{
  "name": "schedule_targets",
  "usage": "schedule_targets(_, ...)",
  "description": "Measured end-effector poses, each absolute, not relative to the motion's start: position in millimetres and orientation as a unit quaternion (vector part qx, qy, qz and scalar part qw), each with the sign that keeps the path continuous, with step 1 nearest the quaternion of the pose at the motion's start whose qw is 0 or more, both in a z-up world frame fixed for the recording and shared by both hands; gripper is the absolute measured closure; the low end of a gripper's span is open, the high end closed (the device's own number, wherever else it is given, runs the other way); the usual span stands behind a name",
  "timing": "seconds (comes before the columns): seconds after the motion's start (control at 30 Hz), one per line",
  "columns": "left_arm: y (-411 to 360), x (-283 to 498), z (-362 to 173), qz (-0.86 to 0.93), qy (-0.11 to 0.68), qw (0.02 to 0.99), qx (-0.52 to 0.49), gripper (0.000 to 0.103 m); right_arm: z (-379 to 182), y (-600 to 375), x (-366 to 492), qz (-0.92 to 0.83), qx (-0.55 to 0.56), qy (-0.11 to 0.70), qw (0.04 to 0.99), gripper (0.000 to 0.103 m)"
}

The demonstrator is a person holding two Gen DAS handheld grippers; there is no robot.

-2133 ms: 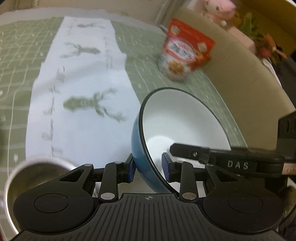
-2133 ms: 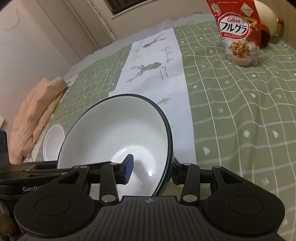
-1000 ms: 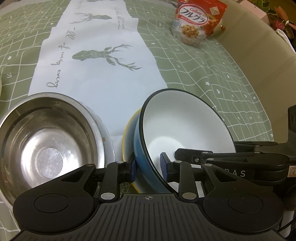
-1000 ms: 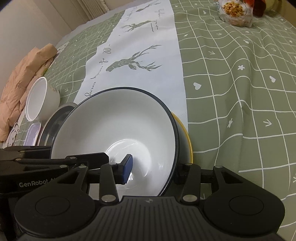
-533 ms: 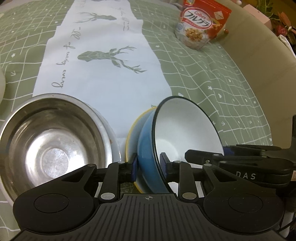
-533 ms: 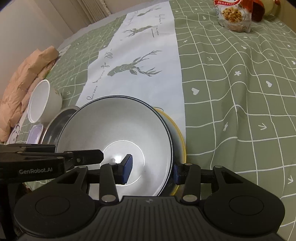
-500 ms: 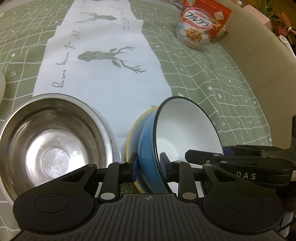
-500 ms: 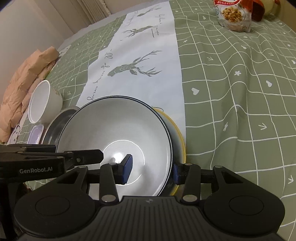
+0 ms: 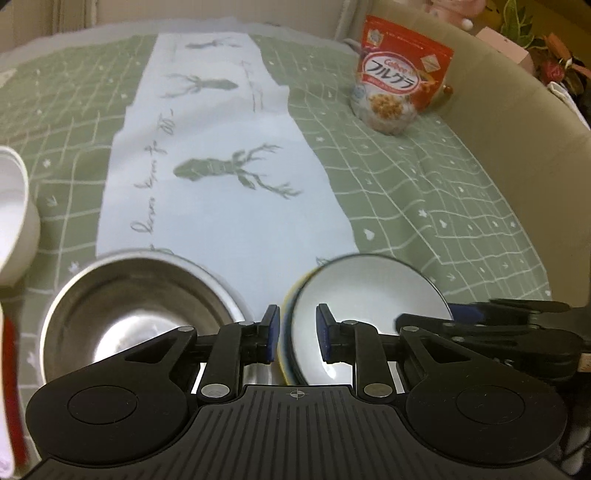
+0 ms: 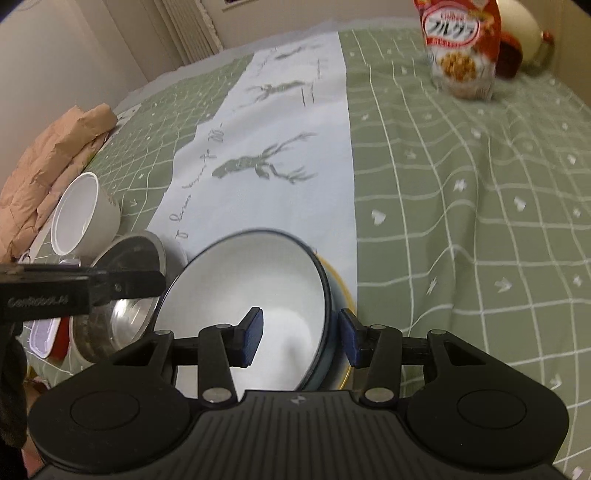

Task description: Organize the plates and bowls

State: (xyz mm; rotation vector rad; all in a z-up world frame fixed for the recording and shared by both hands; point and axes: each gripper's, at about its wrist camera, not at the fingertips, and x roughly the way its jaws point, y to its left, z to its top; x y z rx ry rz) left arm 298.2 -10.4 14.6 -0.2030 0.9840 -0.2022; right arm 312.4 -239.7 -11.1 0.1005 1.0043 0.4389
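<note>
Hiding most of the yellow plate [image 10: 345,291], blue bowl [image 10: 258,280] sits on it.

I see a green checked tablecloth [image 10: 461,192] with a white deer-print runner [image 9: 221,177] down the middle. Beige wall [image 10: 74,48] and a pleated curtain [image 10: 192,29] beyond the far edge. Beige upholstered seat back [image 9: 517,122] on one side, dim warm light.

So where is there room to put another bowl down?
Free: the white deer-print runner beyond the steel bowl, and the green checked cloth right of the blue bowl, before the red cereal bag. Crowded: the near left, with the white cup.
</note>
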Motion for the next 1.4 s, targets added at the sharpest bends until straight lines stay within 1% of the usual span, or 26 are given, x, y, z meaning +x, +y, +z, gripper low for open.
schedule_targets(0.17,-15.3,310.1,1.2,-0.086,0.478,0.870,-0.079,0.078,-9.7,-244.4,311.8,0.193,0.045,0.465,0.863,0.057)
schedule_targets(0.3,-21.1,319.1,-14.1,-0.093,0.494,0.861,-0.077,0.079,-21.5,-254.1,315.3,0.173,0.058,0.478,0.859,0.052)
schedule_targets(0.4,-26.7,326.9,-28.1,-0.097,0.504,0.855,-0.074,0.079,-38.0,-264.6,323.0,0.178,0.101,0.509,0.836,0.052)
schedule_targets(0.47,-30.5,332.2,-36.7,-0.097,0.509,0.852,-0.073,0.074,-52.3,-270.8,329.7,0.193,0.148,0.536,0.808,0.052)
schedule_targets(0.5,-31.6,333.6,-39.0,-0.098,0.509,0.852,-0.075,0.073,-59.0,-272.9,332.2,0.200,0.169,0.546,0.796,0.052)
schedule_targets(0.6,-31.5,335.6,-41.4,-0.111,0.509,0.848,-0.093,0.074,-69.1,-273.9,333.2,0.211,0.199,0.552,0.782,0.052)
schedule_targets(0.63,-31.1,335.1,-40.8,-0.115,0.509,0.847,-0.098,0.072,-68.9,-272.6,333.3,0.218,0.203,0.548,0.781,0.050)
schedule_targets(0.67,-30.9,335.2,-40.3,-0.117,0.509,0.847,-0.101,0.071,-68.4,-271.3,333.7,0.218,0.205,0.548,0.781,0.047)
schedule_targets(0.77,-31.8,336.5,-41.4,-0.111,0.509,0.847,-0.105,0.066,-62.7,-265.7,338.0,0.212,0.198,0.535,0.794,0.047)
schedule_targets(0.83,-32.6,339.2,-41.9,-0.113,0.506,0.848,-0.111,0.065,-58.1,-264.2,343.9,0.205,0.192,0.524,0.804,0.047)
schedule_targets(0.93,-34.0,343.8,-42.5,-0.121,0.507,0.844,-0.126,0.065,-57.4,-268.7,351.7,0.193,0.190,0.517,0.812,0.047)
schedule_targets(1.1,-45.7,341.1,-38.0,-0.120,0.502,0.851,-0.093,0.065,-64.3,-273.9,352.3,0.191,0.188,0.520,0.811,0.047)
schedule_targets(1.3,-43.3,339.2,-40.1,-0.117,0.503,0.851,-0.094,0.067,-64.6,-267.9,351.5,0.188,0.174,0.524,0.812,0.046)
schedule_targets(1.4,-39.5,338.1,-41.5,-0.117,0.502,0.850,-0.104,0.071,-63.5,-260.8,349.4,0.180,0.154,0.524,0.818,0.046)
